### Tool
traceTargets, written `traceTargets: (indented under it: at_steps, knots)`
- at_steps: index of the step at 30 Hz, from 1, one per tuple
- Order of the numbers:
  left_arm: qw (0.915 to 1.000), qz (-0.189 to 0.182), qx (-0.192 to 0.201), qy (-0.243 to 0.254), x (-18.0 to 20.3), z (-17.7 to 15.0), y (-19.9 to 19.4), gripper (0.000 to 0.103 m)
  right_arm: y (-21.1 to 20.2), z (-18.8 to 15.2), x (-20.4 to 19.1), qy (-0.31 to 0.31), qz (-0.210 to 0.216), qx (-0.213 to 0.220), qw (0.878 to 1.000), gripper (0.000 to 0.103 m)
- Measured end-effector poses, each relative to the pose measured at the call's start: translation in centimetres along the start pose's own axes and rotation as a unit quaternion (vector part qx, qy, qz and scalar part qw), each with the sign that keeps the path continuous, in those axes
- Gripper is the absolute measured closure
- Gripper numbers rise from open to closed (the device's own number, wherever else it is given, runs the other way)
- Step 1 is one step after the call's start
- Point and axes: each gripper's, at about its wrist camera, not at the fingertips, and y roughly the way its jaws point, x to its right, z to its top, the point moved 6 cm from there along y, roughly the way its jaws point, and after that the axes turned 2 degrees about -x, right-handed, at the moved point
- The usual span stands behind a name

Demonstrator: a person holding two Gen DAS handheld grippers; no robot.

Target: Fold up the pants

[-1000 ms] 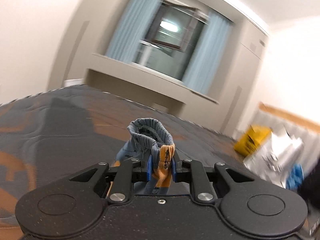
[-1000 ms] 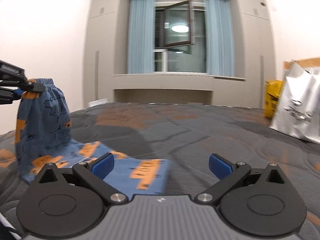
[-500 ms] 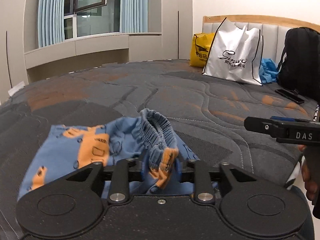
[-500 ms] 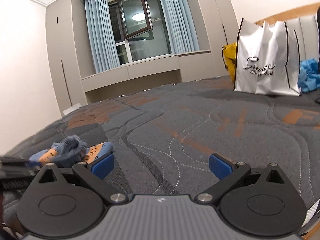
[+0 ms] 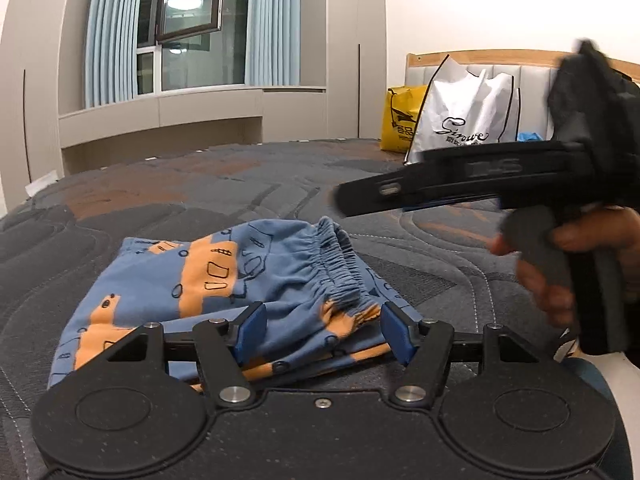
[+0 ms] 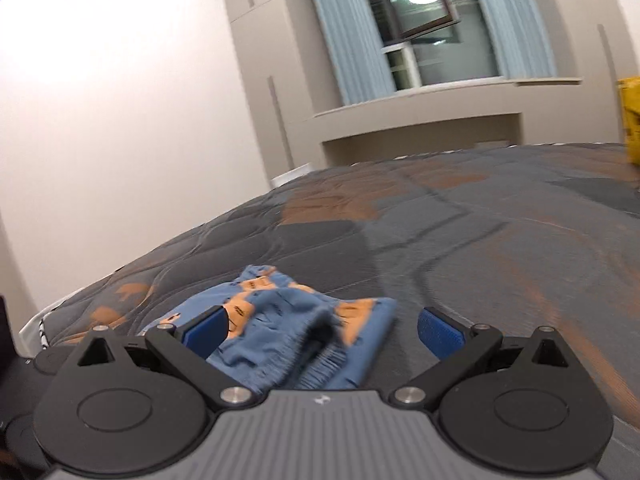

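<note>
The small blue pants (image 5: 224, 280) with orange prints lie folded on the dark quilted bed (image 5: 200, 200), elastic waistband on top toward the right. My left gripper (image 5: 322, 330) is open just above their near edge, holding nothing. The right gripper (image 5: 440, 188) shows in the left wrist view, held in a hand above the bed to the right of the pants. In the right wrist view the pants (image 6: 288, 328) lie between and just beyond my open right gripper (image 6: 322, 332), which holds nothing.
A white shopping bag (image 5: 464, 120) and a yellow bag (image 5: 400, 120) stand against the headboard at the far right. A window ledge (image 5: 160, 116) and curtains are beyond the bed. The bed's left edge (image 6: 44, 316) is near the pants.
My left gripper lowered the pants onto the bed and opened, releasing the waistband. The right gripper swung left and now hovers over the pants.
</note>
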Motion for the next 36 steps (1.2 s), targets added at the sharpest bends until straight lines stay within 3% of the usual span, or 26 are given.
traceTargets:
  at_steps: [3,5,7,11,12,15,18,21,24,27,31,32,34,36]
  knots:
    - [0.9997,0.012,-0.007,0.018,0.1,-0.2,0.0,0.039,2.0,0.1,-0.5,0.011,0.007,-0.016,1.0,0.024]
    - [0.9992,0.019,-0.021,0.029,0.2,-0.4,0.3,0.06,2.8,-0.2,-0.7,0.029,0.003,-0.021,0.999,0.034]
    - [0.9988,0.026,-0.024,0.032,0.2,-0.5,0.3,0.071,3.6,-0.5,-0.3,0.05,-0.013,-0.029,0.998,0.046]
    - [0.9996,0.015,-0.011,0.021,0.0,-0.2,-0.1,0.098,4.7,-1.3,1.0,0.08,-0.033,-0.042,0.995,0.059]
    - [0.9997,0.013,-0.004,0.021,0.0,0.0,-0.4,0.099,4.8,-1.4,1.3,0.089,-0.033,-0.041,0.995,0.071]
    - [0.9997,0.008,0.009,0.022,0.1,0.5,-0.9,0.1,4.3,-1.3,1.3,0.095,-0.03,-0.026,0.995,0.088]
    - [0.9997,-0.005,0.016,0.018,0.1,0.9,-1.4,0.101,3.2,-0.8,1.1,0.098,-0.033,-0.006,0.995,0.089]
    - [0.9994,-0.02,0.016,0.022,0.6,0.8,-1.6,0.101,1.8,-0.3,1.0,0.097,-0.04,0.007,0.994,0.088]
    - [0.9993,-0.032,-0.001,0.02,0.6,-0.3,-0.4,0.1,1.9,-1.1,1.5,0.106,-0.06,-0.008,0.992,0.084]
    - [0.9991,-0.042,0.002,0.006,0.1,-0.9,-0.5,0.095,2.3,-2.3,2.1,0.118,-0.076,-0.022,0.99,0.069]
    - [0.9961,-0.064,0.037,-0.05,-1.5,-0.2,-2.3,0.079,0.9,-2.1,1.9,0.101,-0.11,0.005,0.989,0.037]
    - [0.9948,-0.065,0.043,-0.066,-2.0,-0.1,-2.7,0.071,0.5,-1.9,1.7,0.094,-0.12,0.013,0.988,0.032]
    - [0.9919,-0.054,0.056,-0.1,-3.4,0.4,-3.3,0.058,-0.3,-1.6,1.0,0.079,-0.138,0.033,0.987,0.014]
    - [0.9893,-0.023,0.064,-0.129,-5.2,0.8,-3.9,0.046,-0.6,-1.3,0.1,0.063,-0.153,0.047,0.985,0.005]
